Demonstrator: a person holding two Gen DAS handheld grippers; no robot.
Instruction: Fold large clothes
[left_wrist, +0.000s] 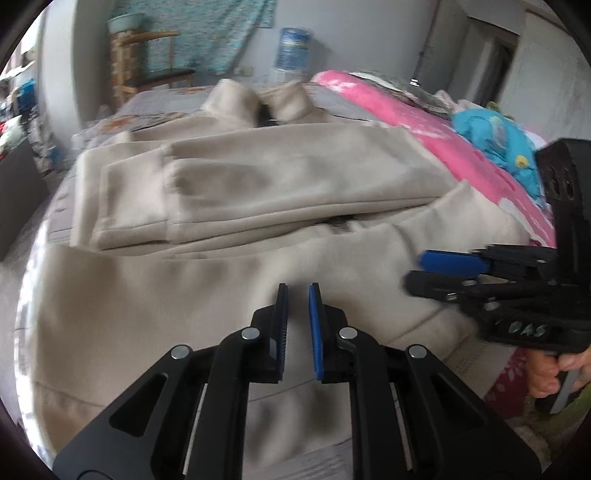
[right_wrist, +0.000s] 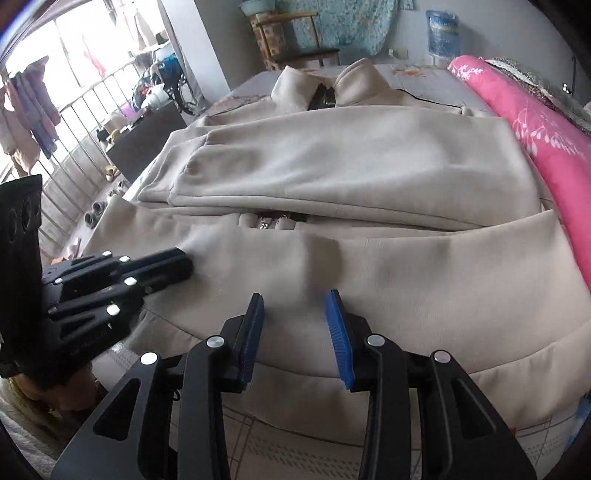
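A large beige zip jacket (left_wrist: 258, 177) lies flat on the bed, collar at the far end, both sleeves folded across the chest; it also shows in the right wrist view (right_wrist: 351, 155). My left gripper (left_wrist: 298, 291) hovers over the jacket's lower part near the hem, jaws a narrow gap apart, holding nothing. It appears in the right wrist view (right_wrist: 184, 264) at the left, resting on the fabric. My right gripper (right_wrist: 295, 297) is open and empty above the hem. In the left wrist view it (left_wrist: 417, 269) comes in from the right over the jacket's right side.
A rolled pink floral blanket (right_wrist: 535, 125) lies along the bed's right side, with a blue garment (left_wrist: 491, 140) beyond it. A wooden chair (right_wrist: 295, 33) and a water bottle (right_wrist: 443, 33) stand past the bed. A railing (right_wrist: 74, 122) and dark cabinet (right_wrist: 147, 136) are left.
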